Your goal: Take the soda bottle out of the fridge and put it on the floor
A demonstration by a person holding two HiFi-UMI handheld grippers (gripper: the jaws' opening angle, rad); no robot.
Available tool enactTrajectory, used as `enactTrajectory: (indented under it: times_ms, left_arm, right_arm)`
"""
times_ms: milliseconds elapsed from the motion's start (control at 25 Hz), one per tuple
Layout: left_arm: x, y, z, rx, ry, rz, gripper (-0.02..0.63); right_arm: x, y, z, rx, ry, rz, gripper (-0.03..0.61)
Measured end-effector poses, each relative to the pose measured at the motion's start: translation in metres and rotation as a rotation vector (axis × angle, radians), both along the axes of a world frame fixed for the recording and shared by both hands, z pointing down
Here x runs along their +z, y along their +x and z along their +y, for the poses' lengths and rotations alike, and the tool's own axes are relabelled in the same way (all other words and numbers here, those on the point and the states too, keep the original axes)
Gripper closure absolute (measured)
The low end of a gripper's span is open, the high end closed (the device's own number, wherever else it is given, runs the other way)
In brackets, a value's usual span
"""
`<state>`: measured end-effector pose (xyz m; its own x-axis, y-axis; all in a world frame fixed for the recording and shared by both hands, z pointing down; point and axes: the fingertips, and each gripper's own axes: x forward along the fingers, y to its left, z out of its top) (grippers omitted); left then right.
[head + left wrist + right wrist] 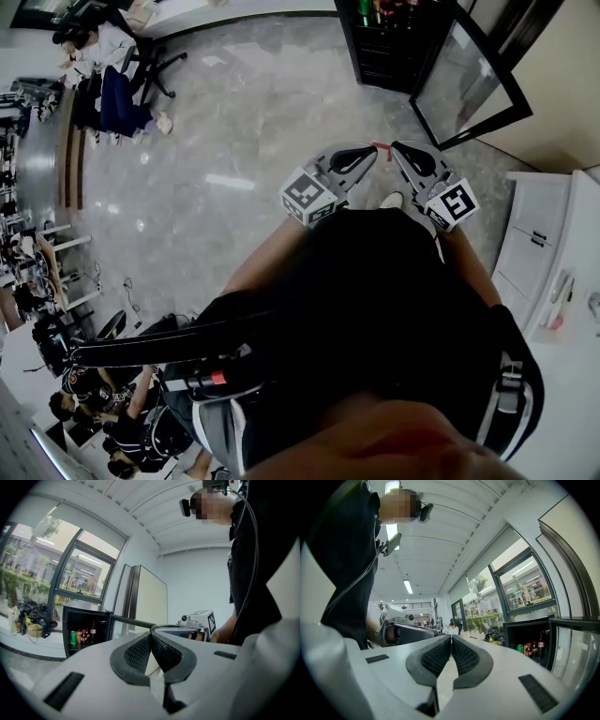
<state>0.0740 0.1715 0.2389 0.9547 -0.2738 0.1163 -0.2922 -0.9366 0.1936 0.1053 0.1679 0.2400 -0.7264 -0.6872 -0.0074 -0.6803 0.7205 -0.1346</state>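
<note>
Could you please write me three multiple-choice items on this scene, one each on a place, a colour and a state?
1. Where in the head view is the fridge?
A. top edge
B. bottom left
C. centre

2. What colour is the fridge?
A. white
B. black
C. red

3. How do the left tongs and right tongs stand?
A. open
B. shut on a bottle
C. shut, empty

Answers:
1 A, it stands at the top, beyond both tongs.
2 B, it shows black in every view.
3 C, each gripper view shows them closed with nothing between.
</note>
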Motion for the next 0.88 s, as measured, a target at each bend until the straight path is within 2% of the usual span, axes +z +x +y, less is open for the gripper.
enactTrajectory:
  times_ms: [200,480,880]
  left_arm:
    - [-0.002,0.015,-0.015,-0.030,-0.007,-0.007,0.609]
    - [0.005,0.019,-0.042,-0.018,-0.024,-0.017,0.609]
    - [0.020,-0.003,-0.136,0.054,-0.006,0.012,0.609]
  right_arm:
    - [-0.002,0.016,-0.020,-0.020,-0.004,-0.003,0.565]
    - [0.003,0.021,-0.049,-0.009,-0.023,-0.008,0.565]
    - [0.014,-0.003,-0.134,0.058,-0.068,0.050,0.565]
